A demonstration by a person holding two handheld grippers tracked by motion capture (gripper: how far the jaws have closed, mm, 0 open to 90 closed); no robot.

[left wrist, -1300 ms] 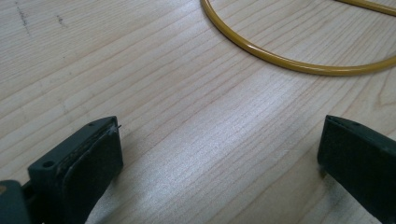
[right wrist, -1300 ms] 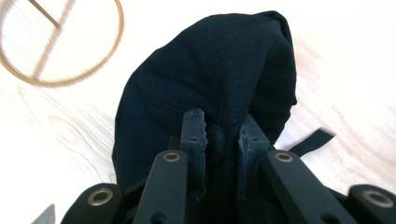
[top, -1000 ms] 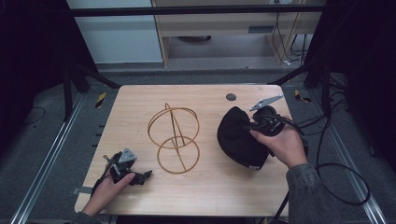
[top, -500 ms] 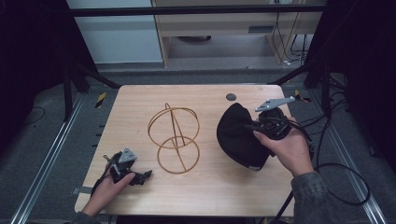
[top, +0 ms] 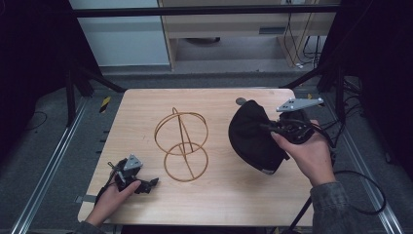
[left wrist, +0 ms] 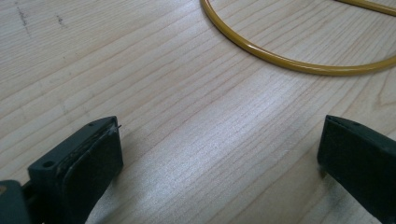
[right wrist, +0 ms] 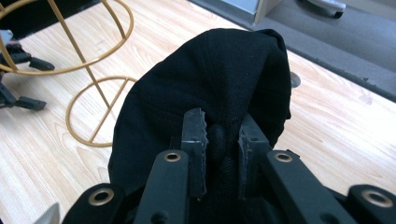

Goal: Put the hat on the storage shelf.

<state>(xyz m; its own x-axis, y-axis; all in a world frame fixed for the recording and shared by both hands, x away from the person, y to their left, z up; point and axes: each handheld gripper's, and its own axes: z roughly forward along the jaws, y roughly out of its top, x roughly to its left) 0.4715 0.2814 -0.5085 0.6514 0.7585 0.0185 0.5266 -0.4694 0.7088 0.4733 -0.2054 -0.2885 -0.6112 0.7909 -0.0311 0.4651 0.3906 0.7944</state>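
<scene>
High view: black cap (top: pixel 253 136) on the right half of the table (top: pixel 219 204), just right of the gold wire stand (top: pixel 181 145); right gripper (top: pixel 272 127) at its right edge, far nearer than the left gripper (top: pixel 146 184) by the near-left corner.
Left gripper view: 2 jaws wide apart over bare wood, gold ring ahead.
Right gripper view: jaws clamped on a fold of dark woven fabric; cap bulging ahead, stand beyond it to the left; likely carry leftward.

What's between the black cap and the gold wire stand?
Nothing visible. The right tool pinches the cap; bare table lies between it and the stand. The left tool rests open, off to the side.
</scene>
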